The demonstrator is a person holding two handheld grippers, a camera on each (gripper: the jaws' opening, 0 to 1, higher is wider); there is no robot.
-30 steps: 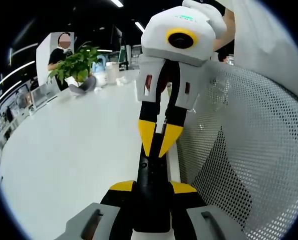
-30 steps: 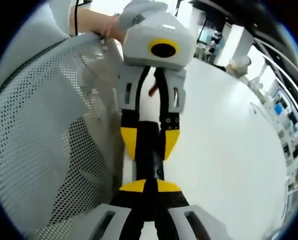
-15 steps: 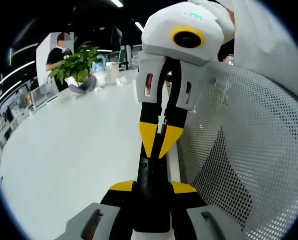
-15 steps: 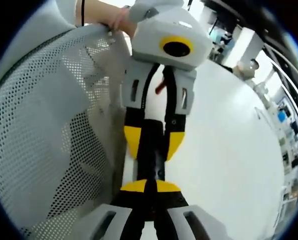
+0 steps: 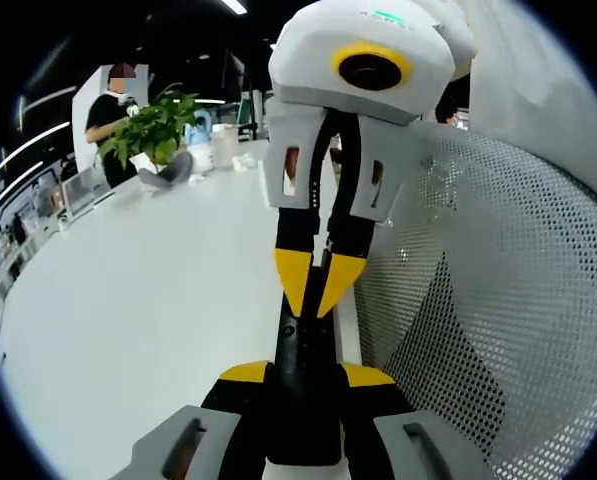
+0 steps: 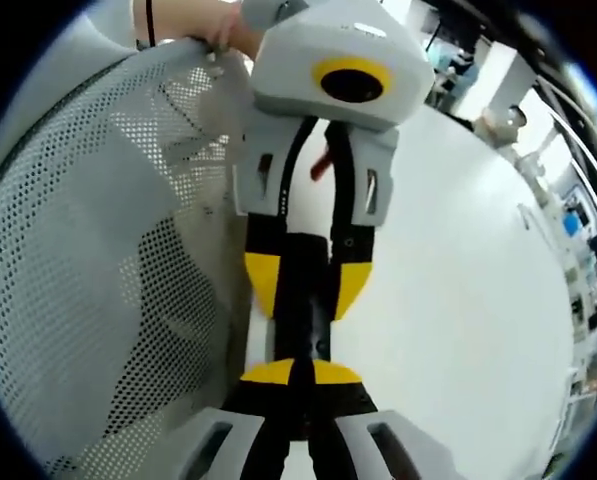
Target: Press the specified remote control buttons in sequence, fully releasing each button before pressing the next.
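Black remote (image 5: 305,350), one, clamped in left claw (image 5: 305,375), right claw (image 5: 316,292) seemingly together above it

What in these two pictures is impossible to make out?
- Buttons on the remote: in the left gripper view it is dark and covered by the right gripper; in the right gripper view it sits clamped in the left gripper.
- Whether a tip touches a button: hidden by the tips themselves.
- Mesh: cut off by the edge, so what it is stays unclear.
- Items beside the plant: too small.
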